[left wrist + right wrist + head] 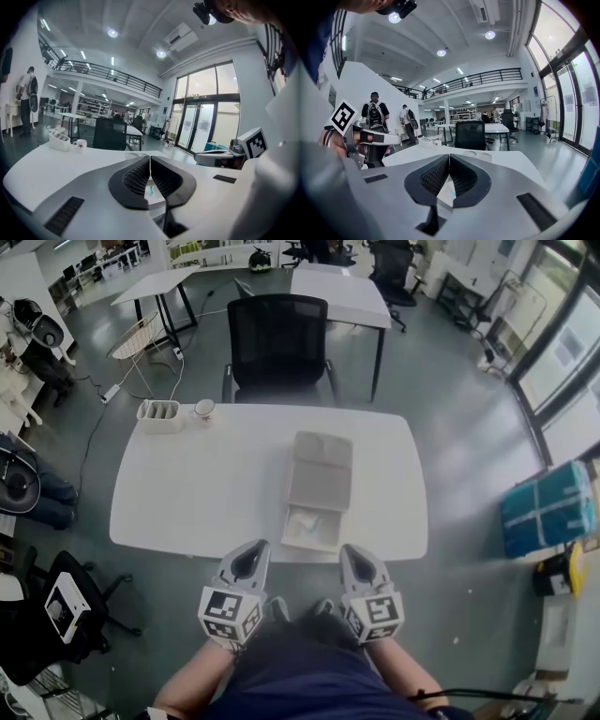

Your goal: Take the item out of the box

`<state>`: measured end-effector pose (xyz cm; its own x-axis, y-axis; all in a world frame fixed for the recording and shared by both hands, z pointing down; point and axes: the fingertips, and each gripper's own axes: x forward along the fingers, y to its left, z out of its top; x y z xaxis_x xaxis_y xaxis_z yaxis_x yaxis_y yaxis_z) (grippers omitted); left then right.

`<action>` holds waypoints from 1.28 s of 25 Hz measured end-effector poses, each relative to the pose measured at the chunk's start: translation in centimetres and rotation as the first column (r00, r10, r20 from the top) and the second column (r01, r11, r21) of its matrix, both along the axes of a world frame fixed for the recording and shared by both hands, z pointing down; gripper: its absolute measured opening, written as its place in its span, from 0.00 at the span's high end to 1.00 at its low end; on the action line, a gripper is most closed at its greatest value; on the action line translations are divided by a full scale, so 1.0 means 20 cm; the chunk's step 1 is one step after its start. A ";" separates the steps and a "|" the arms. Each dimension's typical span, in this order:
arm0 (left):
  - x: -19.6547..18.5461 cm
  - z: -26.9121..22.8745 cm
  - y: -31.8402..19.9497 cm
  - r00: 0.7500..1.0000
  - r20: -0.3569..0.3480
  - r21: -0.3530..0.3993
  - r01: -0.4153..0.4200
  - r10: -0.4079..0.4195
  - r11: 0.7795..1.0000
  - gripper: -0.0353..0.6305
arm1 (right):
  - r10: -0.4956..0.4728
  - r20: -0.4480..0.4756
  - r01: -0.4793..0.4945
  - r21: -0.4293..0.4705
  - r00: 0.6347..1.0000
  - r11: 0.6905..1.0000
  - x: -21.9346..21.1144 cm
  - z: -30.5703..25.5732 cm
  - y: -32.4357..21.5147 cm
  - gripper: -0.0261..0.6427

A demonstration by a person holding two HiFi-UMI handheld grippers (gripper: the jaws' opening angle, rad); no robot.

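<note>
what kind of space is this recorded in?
Probably an open-plan office or lab: a white table with a black office chair behind it, a mezzanine railing overhead, and tall glass doors.

Bench (187,493) plain white. Box (320,468) beige-tan, lid the same. Item (307,527) in it is pale with a small teal mark. Left gripper (252,552) and right gripper (355,554): light grey shells, black ribbed pads (137,178). Marker cubes (230,615): black-and-white squares. Chair (278,343) black. Floor (450,418) dull grey-green. Bundle (548,507) on it teal. Organiser (159,415) and mug (204,409) white.
</note>
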<state>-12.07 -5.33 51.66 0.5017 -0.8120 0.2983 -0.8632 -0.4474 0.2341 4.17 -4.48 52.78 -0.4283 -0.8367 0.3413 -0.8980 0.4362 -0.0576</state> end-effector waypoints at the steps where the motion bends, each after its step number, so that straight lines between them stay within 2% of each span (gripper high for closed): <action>1: 0.01 0.00 -0.02 1.000 0.001 -0.003 0.001 -0.001 1.000 0.90 | -0.007 -0.013 0.007 -0.005 1.000 1.000 0.00 0.02 -0.03 0.94; 4: 0.05 0.00 -0.05 1.000 0.006 -0.009 0.013 -0.013 1.000 0.90 | -0.050 -0.067 0.047 -0.039 0.997 0.998 -0.01 0.10 -0.10 0.94; 7: 0.10 0.01 -0.07 0.999 0.015 -0.019 0.032 -0.031 0.999 0.90 | -0.146 -0.111 0.131 -0.128 0.983 0.983 -0.03 0.26 -0.16 0.93; 10: 0.15 0.01 -0.11 0.998 0.035 -0.011 0.054 -0.054 0.998 0.90 | -0.231 -0.125 0.201 -0.218 0.965 0.955 -0.05 0.47 -0.25 0.93; 14: 0.19 0.05 -0.16 0.993 0.069 -0.018 0.097 -0.096 0.995 0.90 | -0.342 -0.166 0.291 -0.269 0.925 0.918 -0.10 0.65 -0.37 0.92; 16: 0.19 0.08 -0.18 0.989 0.082 -0.031 0.122 -0.119 0.992 0.90 | -0.405 -0.179 0.338 -0.315 0.896 0.887 -0.13 0.71 -0.39 0.80; 19: 0.19 0.11 -0.20 0.984 0.093 -0.041 0.156 -0.152 0.987 0.90 | -0.484 -0.206 0.388 -0.376 0.850 0.842 -0.19 0.81 -0.40 0.79; 23: 0.16 0.16 -0.21 0.979 0.100 -0.061 0.186 -0.180 0.981 0.90 | -0.536 -0.232 0.405 -0.437 0.812 0.803 -0.23 0.95 -0.43 0.76; 27: 0.06 0.20 -0.21 0.976 0.106 -0.087 0.198 -0.188 0.976 0.90 | -0.541 -0.262 0.394 -0.452 0.799 0.800 -0.30 1.02 -0.47 0.76; 32: -0.08 0.20 -0.24 0.973 0.100 -0.095 0.220 -0.210 0.971 0.90 | -0.580 -0.309 0.370 -0.531 0.754 0.763 -0.36 1.17 -0.45 0.77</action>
<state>-13.66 -10.05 55.71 0.2867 -0.8597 0.4228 -0.9557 -0.2261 0.1884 -3.10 -13.55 76.26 -0.4464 -0.2923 0.8458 -0.5468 0.8373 0.0008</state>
